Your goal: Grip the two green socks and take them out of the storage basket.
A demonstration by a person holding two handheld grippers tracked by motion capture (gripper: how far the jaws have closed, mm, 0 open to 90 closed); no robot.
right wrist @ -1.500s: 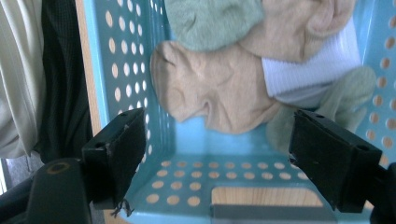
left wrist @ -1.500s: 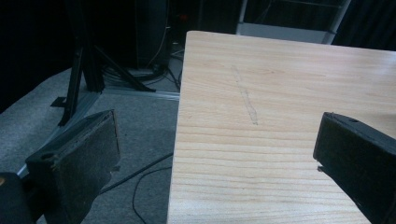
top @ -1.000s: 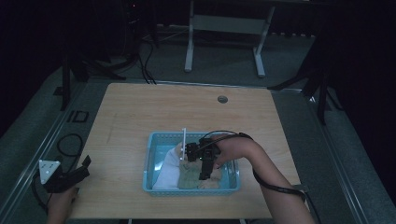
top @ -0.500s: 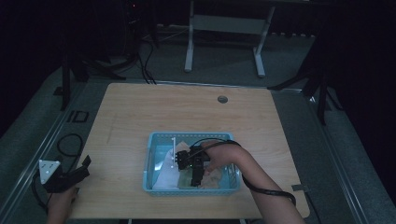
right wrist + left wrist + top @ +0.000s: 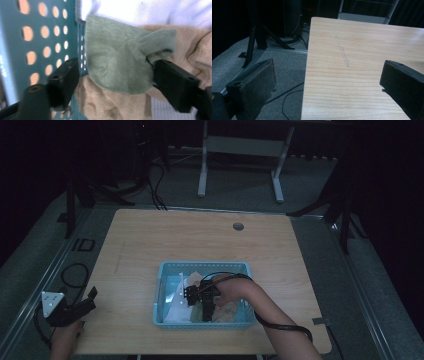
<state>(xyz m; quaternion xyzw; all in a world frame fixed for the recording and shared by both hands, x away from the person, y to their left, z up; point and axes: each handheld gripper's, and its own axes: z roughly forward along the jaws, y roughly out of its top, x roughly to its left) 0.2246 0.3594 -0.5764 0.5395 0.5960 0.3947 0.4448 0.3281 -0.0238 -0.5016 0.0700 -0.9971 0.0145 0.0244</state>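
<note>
- My right gripper point(image 5: 115, 77) is down inside the blue basket point(image 5: 165, 270), its jaws straddling a green knitted cloth point(image 5: 117, 62); they have just been closing, and whether the pads press it I cannot tell.
- The green cloth lies on beige cloth point(image 5: 105, 105), beside white cloth point(image 5: 140, 10).
- My left gripper point(image 5: 327, 82) stands released over the table edge point(image 5: 308, 75).

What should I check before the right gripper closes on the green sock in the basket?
1. Green sock between the right gripper jaws: ok.
2. Jaws wide enough: ok, they have just been closing, pads not yet pressing.
3. Tan cloth clear of the jaws: not ok, it lies under the sock.
4. Basket wall clear of the near jaw: cannot tell, very close.
5. Left gripper out of the way: ok, open at the table corner.
</note>
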